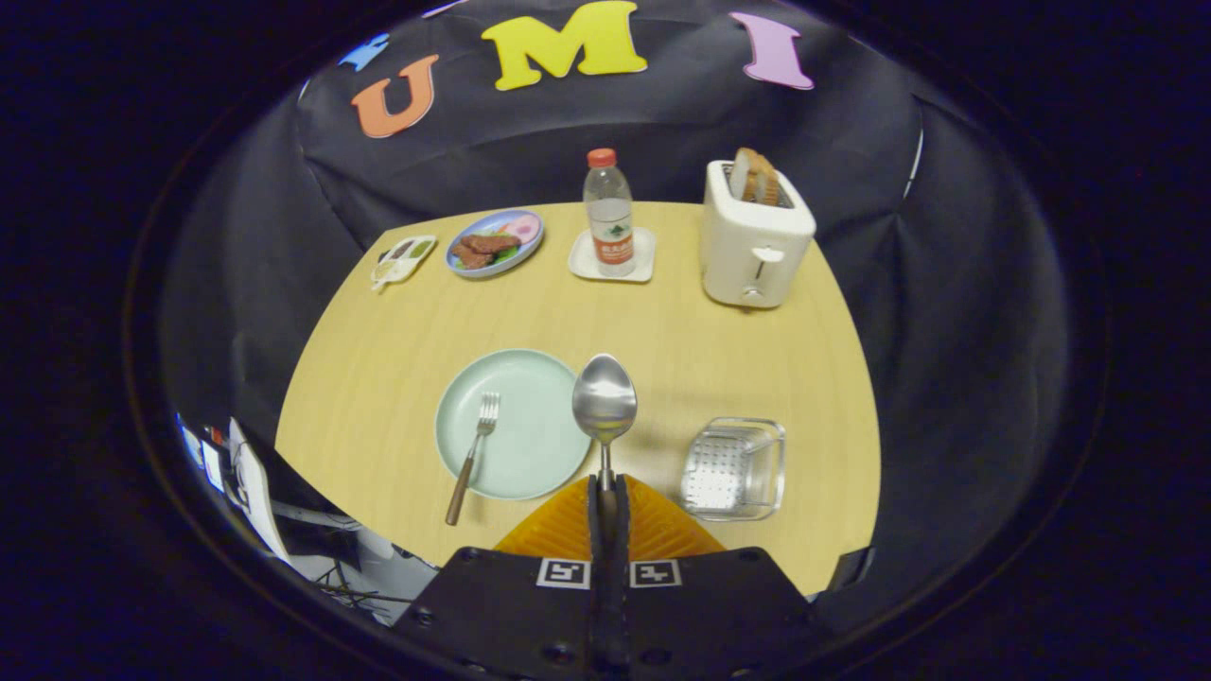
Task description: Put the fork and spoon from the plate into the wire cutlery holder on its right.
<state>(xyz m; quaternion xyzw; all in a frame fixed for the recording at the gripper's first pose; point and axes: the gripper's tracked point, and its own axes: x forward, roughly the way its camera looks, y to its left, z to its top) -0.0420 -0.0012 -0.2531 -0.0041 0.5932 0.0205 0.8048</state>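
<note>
My gripper (605, 492) is shut on the spoon (604, 402), whose handle is pinched between the two orange fingers (558, 530). The spoon's bowl sticks up ahead of the fingers, held above the table over the right rim of the pale green plate (530, 463). A fork (475, 454) with a brown handle lies on the left part of the plate, its handle hanging over the near rim. The wire cutlery holder (735, 468) stands on the table to the right of the plate, just ahead and right of my fingers.
At the back of the wooden table (397, 359) stand a white toaster (754, 241) with bread, a water bottle (609, 213) on a white coaster, a blue plate of food (495, 242) and a small divided dish (403, 259). Clutter lies beyond the table's near left edge.
</note>
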